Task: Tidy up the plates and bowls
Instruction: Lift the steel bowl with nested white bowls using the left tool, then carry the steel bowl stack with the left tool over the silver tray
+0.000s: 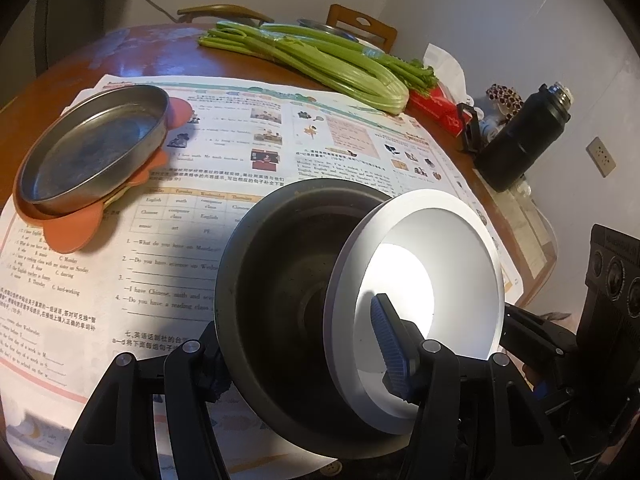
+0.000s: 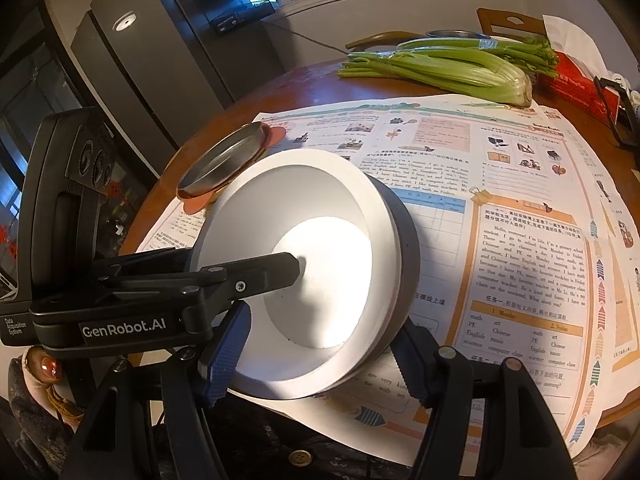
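The white bowl (image 2: 316,280) is tilted, its mouth turned toward the right tool (image 2: 320,356), and its base sits partly inside the dark bowl (image 1: 280,280). That nesting is what the next move turns on, by my reading: the white bowl leans on the dark bowl's rim at the right-hand side and still has to tip flat and slide down into it. The dark bowl lies directly ahead of the left tool (image 1: 304,360), so the left hand is nearer to it and the right hand nearer to the white one.

The left tool has one blue pad inside the white bowl and the other finger outside the dark bowl's wall, so it spans both rims. It seems clamped on them, though the contact at the outer finger is in shadow and I cannot be sure. The right tool straddles the white bowl's lower rim, one pad against the inside and the other at the outer wall; it looks closed on that rim.

A metal plate (image 1: 96,148) rests tilted on an orange mat (image 1: 72,232) to the left, well apart from the bowls, on a paper sheet (image 1: 280,132) covering the worktop (image 1: 100,56). Celery (image 1: 320,64) lies at the far side.

The dark bowl's bottom is too dark to read. In the right view the left tool's arm crosses the white bowl, and the dark bowl shows only as a sliver behind it.
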`<state>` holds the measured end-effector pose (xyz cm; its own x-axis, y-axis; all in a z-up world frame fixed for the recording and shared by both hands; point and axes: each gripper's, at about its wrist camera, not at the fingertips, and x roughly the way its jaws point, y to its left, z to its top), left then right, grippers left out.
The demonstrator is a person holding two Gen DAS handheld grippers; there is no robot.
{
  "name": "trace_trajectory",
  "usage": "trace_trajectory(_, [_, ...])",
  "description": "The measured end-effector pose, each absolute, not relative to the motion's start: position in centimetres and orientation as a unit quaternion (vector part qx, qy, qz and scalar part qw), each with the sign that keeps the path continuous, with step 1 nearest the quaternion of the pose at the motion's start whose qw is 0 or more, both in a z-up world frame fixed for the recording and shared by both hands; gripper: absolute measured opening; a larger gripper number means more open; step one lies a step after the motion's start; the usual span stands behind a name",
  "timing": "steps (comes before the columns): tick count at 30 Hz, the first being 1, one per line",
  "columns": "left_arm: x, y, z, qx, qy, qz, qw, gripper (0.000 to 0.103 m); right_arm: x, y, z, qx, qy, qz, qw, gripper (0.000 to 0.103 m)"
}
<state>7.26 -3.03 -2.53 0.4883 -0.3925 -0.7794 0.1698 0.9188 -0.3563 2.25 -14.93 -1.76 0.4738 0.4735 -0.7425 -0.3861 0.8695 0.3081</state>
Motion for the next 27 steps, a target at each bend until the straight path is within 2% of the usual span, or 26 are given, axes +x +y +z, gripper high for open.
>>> trace_trajectory(27, [5.3,4.0,-1.6,-0.157,0.444,-0.127,0.873,0.062,2.7,-8.1,-0.5,-0.001,0.443,0.290,0.848,0.069])
